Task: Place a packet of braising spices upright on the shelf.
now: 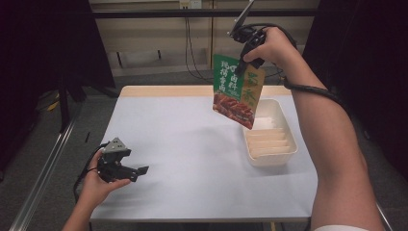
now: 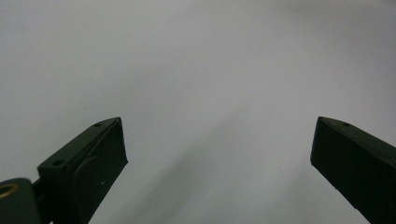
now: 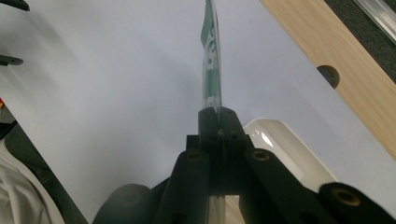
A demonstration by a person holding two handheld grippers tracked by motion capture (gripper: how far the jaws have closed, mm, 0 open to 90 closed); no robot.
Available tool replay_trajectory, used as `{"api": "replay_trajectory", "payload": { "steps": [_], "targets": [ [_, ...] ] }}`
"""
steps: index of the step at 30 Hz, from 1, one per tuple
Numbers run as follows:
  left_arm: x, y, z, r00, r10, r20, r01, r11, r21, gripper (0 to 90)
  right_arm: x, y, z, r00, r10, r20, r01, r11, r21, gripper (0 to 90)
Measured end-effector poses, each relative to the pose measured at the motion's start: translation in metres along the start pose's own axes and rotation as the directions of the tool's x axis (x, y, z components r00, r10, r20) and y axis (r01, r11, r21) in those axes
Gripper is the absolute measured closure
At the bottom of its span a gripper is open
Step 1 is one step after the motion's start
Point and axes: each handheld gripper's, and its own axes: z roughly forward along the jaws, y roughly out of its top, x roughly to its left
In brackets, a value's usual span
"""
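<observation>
A green and tan food pouch (image 1: 239,90) with a picture of red meat hangs in the air above the table's far right, over the far end of a white tray (image 1: 285,126). My right gripper (image 1: 247,58) is shut on the pouch's top edge. In the right gripper view the two jaws are pressed together on the pouch (image 3: 211,60), which shows edge-on, with the white tray (image 3: 289,144) below it. My left gripper (image 1: 134,173) rests low at the table's near left, open, with nothing between its jaws. The left gripper (image 2: 218,149) faces bare white tabletop.
The white tray holds several pale flat packets (image 1: 268,142). The white table (image 1: 183,144) has a wooden strip (image 1: 163,91) along its far edge, with a round hole (image 3: 328,74) in it. A metal rail (image 1: 43,173) runs along the floor at left.
</observation>
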Motion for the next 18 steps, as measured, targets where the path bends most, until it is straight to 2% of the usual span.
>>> {"api": "replay_trajectory", "payload": {
  "steps": [3, 15, 16, 17, 18],
  "targets": [
    [0.000, 0.000, 0.000, 1.0000, 0.001, 0.000, -0.001, 1.0000, 0.002, 3.3, -0.002, 0.000, -0.002, 0.9999, -0.012, 0.003, 0.012, 1.000, -0.001, 90.0],
    [0.001, 0.000, 0.000, 1.0000, 0.000, 0.000, 0.000, 1.0000, 0.001, 3.3, -0.009, -0.003, -0.004, 1.0000, 0.002, -0.002, -0.002, 1.000, 0.016, 90.0],
    [0.001, 0.000, 0.000, 1.0000, 0.001, -0.002, -0.001, 1.0000, 0.001, 3.3, -0.011, -0.003, -0.004, 1.0000, -0.007, 0.002, 0.007, 1.000, 0.016, 90.0],
    [0.001, 0.000, 0.000, 1.0000, 0.001, -0.002, -0.001, 1.0000, 0.001, 3.3, -0.012, -0.003, -0.004, 1.0000, 0.004, 0.005, -0.004, 1.000, 0.017, 90.0],
    [0.001, 0.000, 0.000, 1.0000, 0.002, -0.001, -0.002, 1.0000, 0.000, 3.3, -0.013, -0.004, -0.005, 1.0000, -0.006, 0.006, 0.006, 1.000, 0.028, 90.0]
  ]
}}
